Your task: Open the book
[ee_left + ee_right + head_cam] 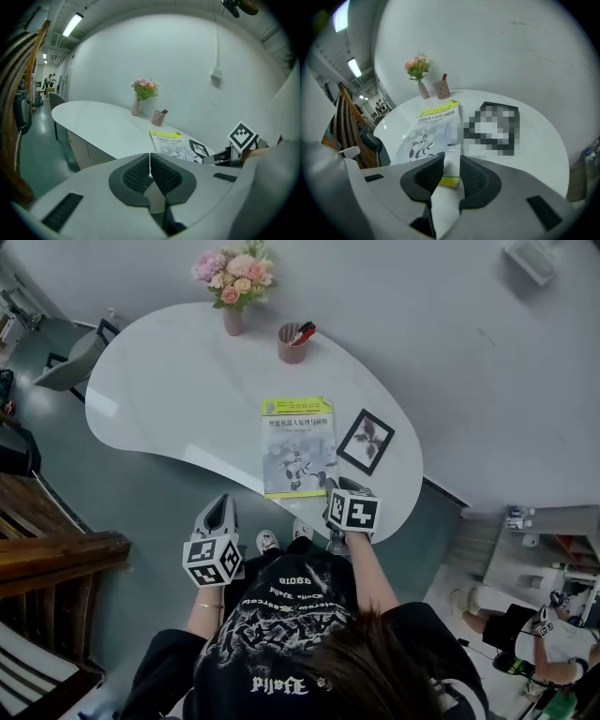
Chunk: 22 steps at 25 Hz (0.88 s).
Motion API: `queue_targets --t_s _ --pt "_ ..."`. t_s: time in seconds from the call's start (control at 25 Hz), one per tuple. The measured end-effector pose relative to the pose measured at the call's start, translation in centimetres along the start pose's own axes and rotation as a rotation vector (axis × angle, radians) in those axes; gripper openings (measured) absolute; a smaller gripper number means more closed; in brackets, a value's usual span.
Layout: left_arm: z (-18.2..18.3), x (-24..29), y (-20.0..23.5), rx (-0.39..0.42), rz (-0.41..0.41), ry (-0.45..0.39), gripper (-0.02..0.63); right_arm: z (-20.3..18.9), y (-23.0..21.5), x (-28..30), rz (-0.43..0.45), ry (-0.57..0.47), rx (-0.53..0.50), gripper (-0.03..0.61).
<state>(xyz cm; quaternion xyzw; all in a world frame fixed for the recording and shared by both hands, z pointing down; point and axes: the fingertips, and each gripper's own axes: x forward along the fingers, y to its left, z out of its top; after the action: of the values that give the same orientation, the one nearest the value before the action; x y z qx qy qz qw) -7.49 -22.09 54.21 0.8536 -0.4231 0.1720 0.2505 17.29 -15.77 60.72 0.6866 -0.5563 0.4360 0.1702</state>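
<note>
Approach: book (298, 448) closed; right gripper (450, 165) jaws apart at corner, left gripper (150, 159) jaws together; next, nip cover edge, lift

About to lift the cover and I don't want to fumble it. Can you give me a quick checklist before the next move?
1. Book closed, flat on the table: ok.
2. Right gripper jaws apart, aimed at the book's near corner: ok.
3. Cover edge actually between those jaws: cannot tell.
4. Left gripper ready to steady the book: not ok, shut and off the table's edge.
5. Picture frame apart from the book's right edge: cannot tell, very close.
</note>
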Motion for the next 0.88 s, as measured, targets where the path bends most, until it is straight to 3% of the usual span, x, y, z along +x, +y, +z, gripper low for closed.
queue_targets --t_s 0.64,0.88 --pt "-0.6 1.7 -0.5 -0.009 -0.031 0.028 0.025 0.9 0.1 -1.1 -0.030 -0.015 0.072 0.094" --pt "-0.6 1.8 -1.0 0.006 -0.046 0.032 0.025 0.9 0.9 -1.2 -0.053 -0.013 0.012 0.092"
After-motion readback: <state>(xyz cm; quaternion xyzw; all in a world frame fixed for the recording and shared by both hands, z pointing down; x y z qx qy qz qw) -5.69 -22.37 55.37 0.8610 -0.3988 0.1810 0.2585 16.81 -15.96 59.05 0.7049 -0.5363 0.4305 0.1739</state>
